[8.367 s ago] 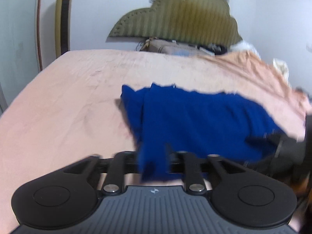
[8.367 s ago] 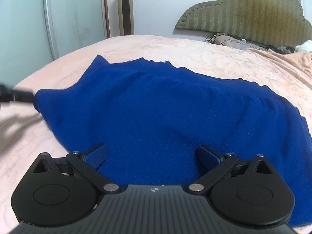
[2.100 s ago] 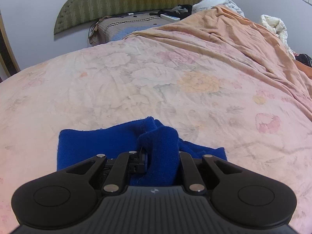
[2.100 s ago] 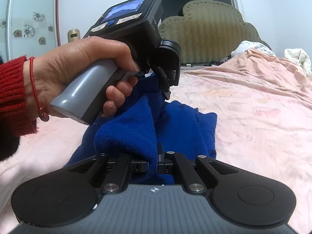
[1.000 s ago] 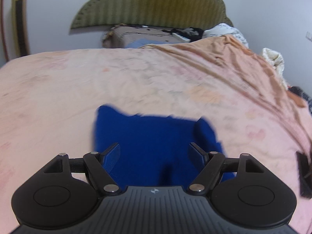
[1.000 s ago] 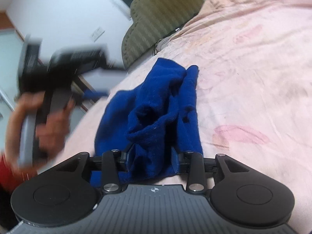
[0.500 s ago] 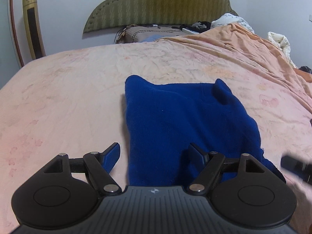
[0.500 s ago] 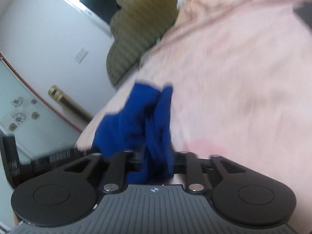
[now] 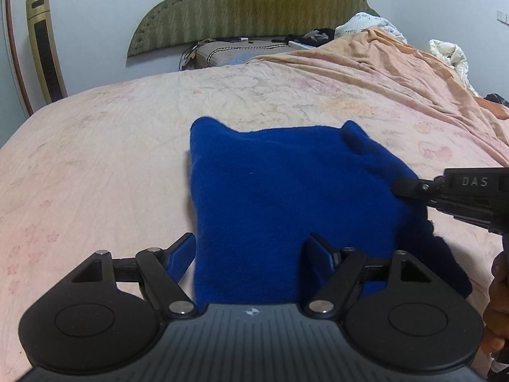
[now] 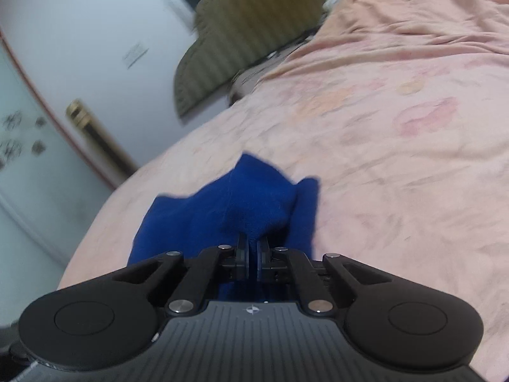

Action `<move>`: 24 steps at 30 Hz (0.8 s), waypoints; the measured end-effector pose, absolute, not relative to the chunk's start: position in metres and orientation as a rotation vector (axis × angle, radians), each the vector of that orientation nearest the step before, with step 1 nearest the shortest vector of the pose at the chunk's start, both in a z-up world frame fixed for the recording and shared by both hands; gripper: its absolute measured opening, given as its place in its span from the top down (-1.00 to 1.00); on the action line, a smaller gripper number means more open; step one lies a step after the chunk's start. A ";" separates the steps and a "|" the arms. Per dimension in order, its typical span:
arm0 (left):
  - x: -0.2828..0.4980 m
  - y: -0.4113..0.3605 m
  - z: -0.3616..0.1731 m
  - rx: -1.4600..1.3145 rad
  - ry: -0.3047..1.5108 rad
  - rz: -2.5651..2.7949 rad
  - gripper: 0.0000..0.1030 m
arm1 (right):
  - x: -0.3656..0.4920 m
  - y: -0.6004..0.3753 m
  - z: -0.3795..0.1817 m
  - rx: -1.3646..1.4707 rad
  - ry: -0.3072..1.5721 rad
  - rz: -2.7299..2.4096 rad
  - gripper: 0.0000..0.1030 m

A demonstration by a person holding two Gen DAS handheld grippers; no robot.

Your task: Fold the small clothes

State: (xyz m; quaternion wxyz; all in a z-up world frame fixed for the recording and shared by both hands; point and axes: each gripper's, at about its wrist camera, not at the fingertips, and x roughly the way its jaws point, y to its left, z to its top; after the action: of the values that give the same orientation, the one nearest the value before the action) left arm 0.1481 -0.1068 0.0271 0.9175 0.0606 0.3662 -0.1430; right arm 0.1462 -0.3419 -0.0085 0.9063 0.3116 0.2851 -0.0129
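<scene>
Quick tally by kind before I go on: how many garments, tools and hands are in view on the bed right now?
Blue garment: 1
Tools: 2, left tool open, right tool clamped on the garment
Hands: 1, the right hand, partly visible
Total: 4

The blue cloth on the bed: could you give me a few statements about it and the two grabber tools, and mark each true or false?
1. The blue garment lies on the pink bedsheet. True.
2. The left gripper is clamped shut on the cloth. False: its jaws stand wide open, pressing nothing.
3. The right gripper pinches a fold of the garment. True; its jaws have just closed.
4. The garment is red. False: it is deep blue.
</scene>
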 end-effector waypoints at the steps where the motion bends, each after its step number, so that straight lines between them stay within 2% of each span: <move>1: 0.149 -0.106 0.026 0.119 0.761 -0.295 -0.49 | 0.146 -0.344 -0.011 0.659 0.589 -0.035 0.84; 2: 0.149 -0.105 0.025 0.115 0.765 -0.295 -0.49 | 0.145 -0.347 -0.015 0.671 0.598 -0.033 0.81; 3: 0.150 -0.105 0.024 0.114 0.766 -0.297 -0.49 | 0.144 -0.347 -0.018 0.669 0.612 -0.031 0.66; 5: 0.149 -0.105 0.023 0.121 0.761 -0.296 -0.52 | 0.138 -0.345 -0.017 0.635 0.615 -0.054 0.50; 7: 0.148 -0.104 0.022 0.126 0.758 -0.289 -0.60 | 0.127 -0.341 -0.009 0.596 0.574 -0.094 0.49; 11: 0.148 -0.104 0.020 0.126 0.764 -0.292 -0.61 | 0.113 -0.324 0.011 0.465 0.516 -0.072 0.46; 14: 0.148 -0.105 0.019 0.129 0.768 -0.291 -0.61 | 0.119 -0.301 0.013 0.323 0.565 0.018 0.46; 16: 0.147 -0.105 0.018 0.135 0.771 -0.294 -0.61 | 0.126 -0.292 0.005 0.273 0.613 0.026 0.37; 20: 0.142 -0.097 0.022 0.152 0.740 -0.302 -0.62 | 0.134 -0.308 -0.013 0.342 0.648 -0.068 0.39; 22: 0.141 -0.088 0.024 0.148 0.707 -0.301 -0.62 | 0.129 -0.322 -0.013 0.410 0.630 -0.088 0.23; 24: 0.146 -0.076 0.026 0.115 0.702 -0.309 -0.62 | 0.124 -0.331 -0.010 0.430 0.611 -0.101 -0.24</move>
State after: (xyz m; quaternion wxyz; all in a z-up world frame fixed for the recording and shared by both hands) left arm 0.1463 -0.0759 0.0259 0.9257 0.0560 0.3422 -0.1509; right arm 0.1242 -0.3313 -0.0105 0.9298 0.2102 0.2982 -0.0492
